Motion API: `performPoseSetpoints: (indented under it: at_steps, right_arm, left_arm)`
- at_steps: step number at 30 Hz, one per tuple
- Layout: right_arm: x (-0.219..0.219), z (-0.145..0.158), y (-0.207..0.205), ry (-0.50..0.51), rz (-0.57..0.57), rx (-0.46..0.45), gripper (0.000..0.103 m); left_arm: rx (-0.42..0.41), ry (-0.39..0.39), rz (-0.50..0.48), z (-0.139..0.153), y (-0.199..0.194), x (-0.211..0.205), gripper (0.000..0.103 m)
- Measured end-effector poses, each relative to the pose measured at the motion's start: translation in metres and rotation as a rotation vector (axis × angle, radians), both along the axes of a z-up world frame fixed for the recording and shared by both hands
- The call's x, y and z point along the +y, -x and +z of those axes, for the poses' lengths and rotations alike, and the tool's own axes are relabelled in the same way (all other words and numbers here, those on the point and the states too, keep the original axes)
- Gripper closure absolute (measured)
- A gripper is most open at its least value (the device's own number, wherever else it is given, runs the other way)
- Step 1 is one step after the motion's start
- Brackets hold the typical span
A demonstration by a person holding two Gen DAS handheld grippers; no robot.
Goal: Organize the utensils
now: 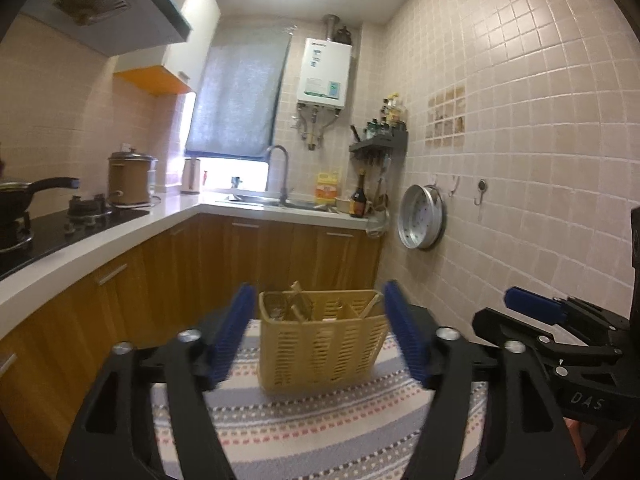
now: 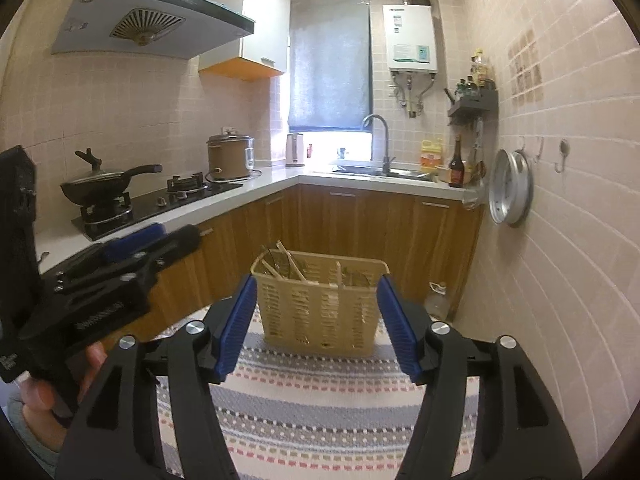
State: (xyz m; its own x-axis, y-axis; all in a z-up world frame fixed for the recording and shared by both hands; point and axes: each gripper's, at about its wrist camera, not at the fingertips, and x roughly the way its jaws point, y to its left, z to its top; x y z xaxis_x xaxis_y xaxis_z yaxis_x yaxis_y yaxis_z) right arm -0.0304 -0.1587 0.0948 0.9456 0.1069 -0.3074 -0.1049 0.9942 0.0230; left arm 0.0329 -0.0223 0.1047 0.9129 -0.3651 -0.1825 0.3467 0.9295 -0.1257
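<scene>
Writing was scarce: only the embossed letters "DAS" could be read, on the black plastic body of the right gripper [image 1: 532, 308] as the left wrist view showed it; the label on the white wall water heater [image 2: 409, 38] was too small to read. The left gripper [image 1: 320, 332] had its two ribbed blue pads spread wide, with nothing between them and nothing touched. The right gripper's pads, of the same ribbed blue rubber on black arms, also stood apart and empty in its own view. A hand [image 2: 60, 384] held the left gripper's handle at the edge of the right wrist view. The yellow plastic utensil basket [image 2: 320, 308], rectangular with slotted walls and inner compartments, stood upright on the striped woven cloth with dotted bands [image 2: 320, 412], ahead of both grippers and apart from them. Wooden chopsticks [image 2: 294, 266] and some metal utensils leaned inside it; which compartments held them was not clear.
</scene>
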Motion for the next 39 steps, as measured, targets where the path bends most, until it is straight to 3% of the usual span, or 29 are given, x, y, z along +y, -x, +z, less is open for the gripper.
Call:
performPoseSetpoints:
  at_steps: [4, 8, 15, 29, 34, 39]
  right_arm:
    - [-0.001, -0.025, 0.007, 0.008, -0.044, 0.008, 0.041]
    - [-0.003, -0.056, 0.009, -0.023, -0.063, 0.014, 0.033]
    - [-0.006, -0.100, 0.010, -0.017, -0.133, -0.026, 0.027]
    - [-0.001, -0.125, 0.018, -0.010, -0.148, -0.122, 0.014]
    - [-0.004, -0.127, 0.020, -0.031, -0.147, -0.129, 0.014]
    - [-0.006, -0.130, 0.018, -0.039, -0.139, -0.107, 0.014]
  left_arm:
    - [0.004, -0.012, 0.030, -0.015, 0.018, 0.006, 0.030]
    - [0.017, -0.028, 0.072, -0.036, 0.030, 0.009, 0.016]
    - [0.007, -0.042, 0.166, -0.077, 0.033, 0.014, 0.012]
    - [-0.052, -0.109, 0.276, -0.113, 0.027, -0.003, 0.010]
    - [-0.073, -0.050, 0.326, -0.111, 0.031, 0.005, 0.008]
    - [-0.004, -0.026, 0.304, -0.115, 0.021, 0.010, 0.008]
